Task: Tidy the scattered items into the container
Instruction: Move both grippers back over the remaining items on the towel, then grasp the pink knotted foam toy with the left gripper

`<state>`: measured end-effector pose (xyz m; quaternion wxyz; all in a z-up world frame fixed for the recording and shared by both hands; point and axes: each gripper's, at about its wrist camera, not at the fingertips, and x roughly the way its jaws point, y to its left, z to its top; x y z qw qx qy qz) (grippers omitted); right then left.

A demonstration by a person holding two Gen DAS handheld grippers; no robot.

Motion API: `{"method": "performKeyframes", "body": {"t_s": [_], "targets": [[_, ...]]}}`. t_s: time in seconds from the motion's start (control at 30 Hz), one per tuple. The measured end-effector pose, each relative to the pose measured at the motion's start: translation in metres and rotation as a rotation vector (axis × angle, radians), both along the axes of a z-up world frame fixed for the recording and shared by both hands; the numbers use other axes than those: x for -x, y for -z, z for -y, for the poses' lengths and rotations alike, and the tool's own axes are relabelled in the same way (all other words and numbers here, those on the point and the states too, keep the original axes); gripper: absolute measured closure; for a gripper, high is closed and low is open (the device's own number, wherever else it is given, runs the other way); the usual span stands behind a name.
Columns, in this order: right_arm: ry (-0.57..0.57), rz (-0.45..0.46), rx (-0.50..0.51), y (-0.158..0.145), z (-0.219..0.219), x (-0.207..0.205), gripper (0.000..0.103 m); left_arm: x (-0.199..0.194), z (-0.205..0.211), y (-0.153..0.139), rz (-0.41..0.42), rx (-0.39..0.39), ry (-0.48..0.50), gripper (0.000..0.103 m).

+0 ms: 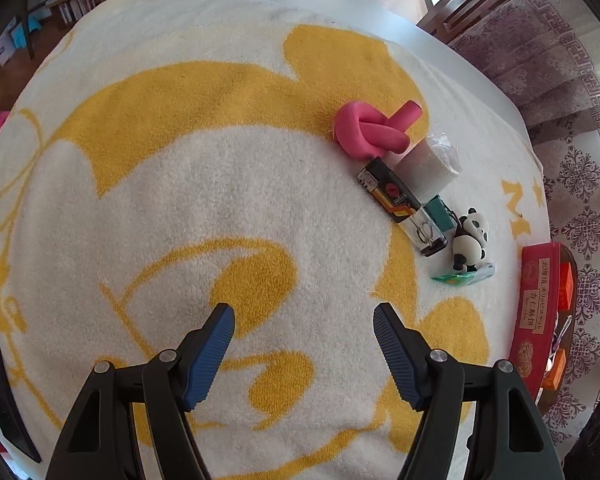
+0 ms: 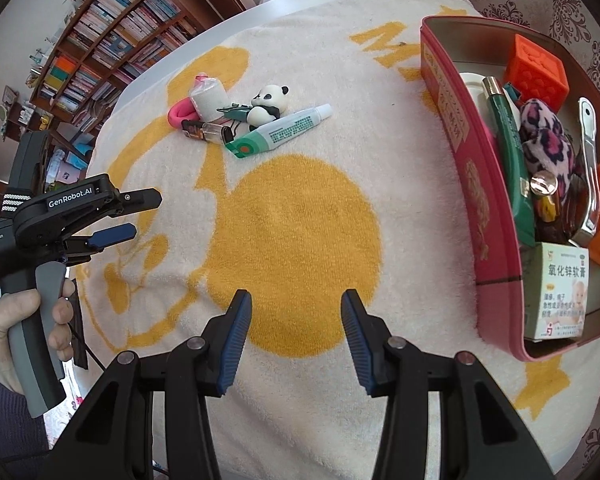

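Left wrist view: jaws of the left gripper (image 1: 304, 354) released, nothing between them, hovering over bare yellow-and-cream towel (image 1: 180, 200) on the desk. Remaining clutter sits far right: pink knotted tube (image 1: 370, 130), white roll (image 1: 428, 168), lighter (image 1: 402, 206), panda figure (image 1: 470, 238), green tube (image 1: 462, 278). Red tin (image 1: 538, 312) at the right edge, Chinese characters printed on its side.

Right wrist view: jaws of the right gripper (image 2: 296, 340) also released and empty, above the yellow disc. Left gripper at left reads "GenRobot.AI" and "Data Acquisition System". Tin at right already holds orange blocks (image 2: 536, 72), a leopard-print plush (image 2: 546, 140) and a white carton (image 2: 562, 296) with Chinese print.

Judgement: between picks, part done. Next move calls for reaching to the far cluster and closing on one item; the outermost green tube looks easiest.
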<state>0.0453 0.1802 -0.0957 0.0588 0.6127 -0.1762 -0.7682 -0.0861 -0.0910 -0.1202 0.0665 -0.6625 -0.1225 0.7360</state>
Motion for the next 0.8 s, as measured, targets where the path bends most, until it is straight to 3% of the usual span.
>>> {"method": "performKeyframes", "body": {"t_s": [0.13,0.4,0.67,0.8], "targets": [[0.016,0.000,0.000,0.000,0.003,0.008,0.052,0.025,0.001,0.006,-0.036,0.074,0.034,0.030],[0.034,0.007,0.007,0.002,0.009,0.019,0.052,0.070,0.004,0.000,-0.093,0.095,0.052,0.030],[0.057,0.016,0.005,0.003,0.008,0.025,0.052,0.097,-0.023,0.008,-0.125,0.085,0.171,0.030],[0.077,0.025,0.002,0.004,0.003,0.024,0.052,0.101,-0.041,0.010,-0.135,0.116,0.255,0.030]]}}
